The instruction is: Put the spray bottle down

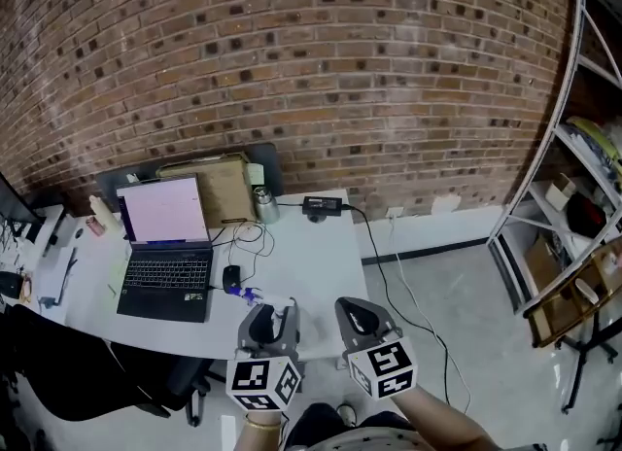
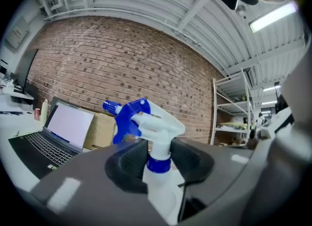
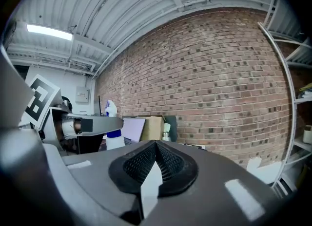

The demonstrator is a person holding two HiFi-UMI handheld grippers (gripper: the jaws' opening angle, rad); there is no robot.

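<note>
My left gripper [image 2: 158, 158] has the spray bottle [image 2: 157, 122] — the jaws stand part-way apart and pinch its neck right at the blue collar. The white-and-blue trigger head sits upright above the pads, with the nozzle pointing left toward the laptop [image 2: 56, 135]. In the head view that gripper hangs at the near edge of the white table [image 1: 311, 255], toward its right corner, so the bottle is in the air, not resting on the top. My right gripper [image 3: 156, 147] is just beside it on the right — jaws closed tip to tip, nothing between them. Along the table's far edge I see a cardboard box [image 1: 219, 187] behind the laptop and a black power adapter [image 1: 321, 204].
</note>
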